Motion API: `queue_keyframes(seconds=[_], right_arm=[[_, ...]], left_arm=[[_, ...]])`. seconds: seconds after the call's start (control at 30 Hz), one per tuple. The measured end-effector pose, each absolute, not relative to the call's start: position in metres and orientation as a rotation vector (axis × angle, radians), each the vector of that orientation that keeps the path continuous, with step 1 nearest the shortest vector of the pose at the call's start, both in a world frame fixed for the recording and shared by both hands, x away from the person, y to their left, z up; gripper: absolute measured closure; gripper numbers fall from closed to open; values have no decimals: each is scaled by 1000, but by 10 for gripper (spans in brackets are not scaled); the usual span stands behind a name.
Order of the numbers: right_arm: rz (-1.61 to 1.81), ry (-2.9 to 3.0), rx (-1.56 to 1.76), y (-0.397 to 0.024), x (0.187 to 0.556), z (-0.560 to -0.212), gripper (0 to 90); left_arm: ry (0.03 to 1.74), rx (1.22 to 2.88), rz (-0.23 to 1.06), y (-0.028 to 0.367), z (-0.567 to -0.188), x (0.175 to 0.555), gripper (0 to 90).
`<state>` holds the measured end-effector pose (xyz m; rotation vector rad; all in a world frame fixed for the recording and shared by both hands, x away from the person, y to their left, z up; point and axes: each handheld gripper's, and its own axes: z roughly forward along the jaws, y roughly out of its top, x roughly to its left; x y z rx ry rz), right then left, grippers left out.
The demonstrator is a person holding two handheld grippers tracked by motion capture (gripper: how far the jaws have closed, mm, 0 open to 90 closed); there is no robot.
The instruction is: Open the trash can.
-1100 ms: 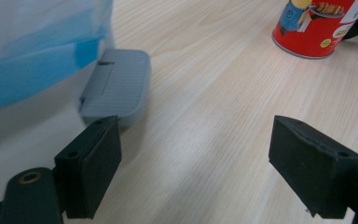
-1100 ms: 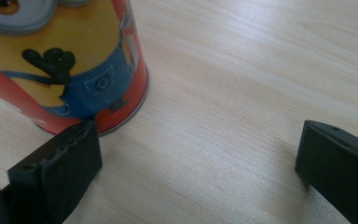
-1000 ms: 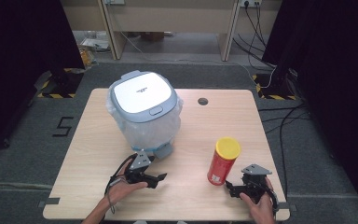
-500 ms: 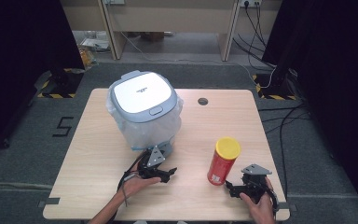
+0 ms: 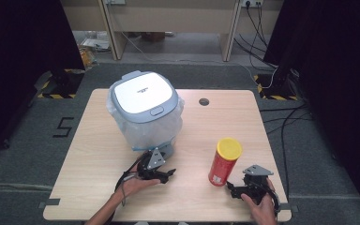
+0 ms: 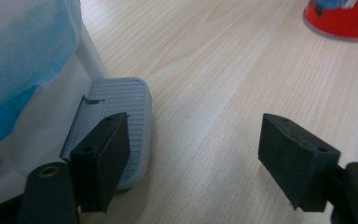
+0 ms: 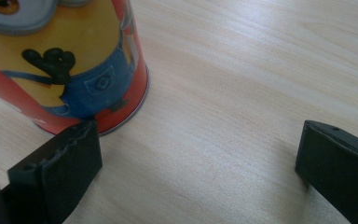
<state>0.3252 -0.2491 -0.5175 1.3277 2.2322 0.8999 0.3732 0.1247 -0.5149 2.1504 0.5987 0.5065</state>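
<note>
Left gripper (image 5: 161,174) had moved right along the bin's (image 5: 145,112) base, jaws spread, empty | pedal (image 6: 121,121) lay at bench level just ahead of its left jaw, long axis running away from it | right gripper (image 5: 243,191) jaws spread, empty, beside can (image 5: 225,161) | left hand nearer pedal
</note>
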Motion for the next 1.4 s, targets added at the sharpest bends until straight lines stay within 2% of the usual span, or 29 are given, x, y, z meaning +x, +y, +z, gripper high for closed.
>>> queue_keyframes(seconds=[0.33,0.43,0.67,1.4], right_arm=[[900,2232,1327,-249,325,-517,5],[900,2232,1327,-249,325,-517,5],[900,2232,1327,-249,325,-517,5],[900,2232,1328,-249,325,-517,5]], left_arm=[[560,2211,539,125,-517,374,250],[574,2215,491,133,-520,379,251],[583,2237,468,152,-517,387,260],[584,2196,483,159,-522,385,258]])
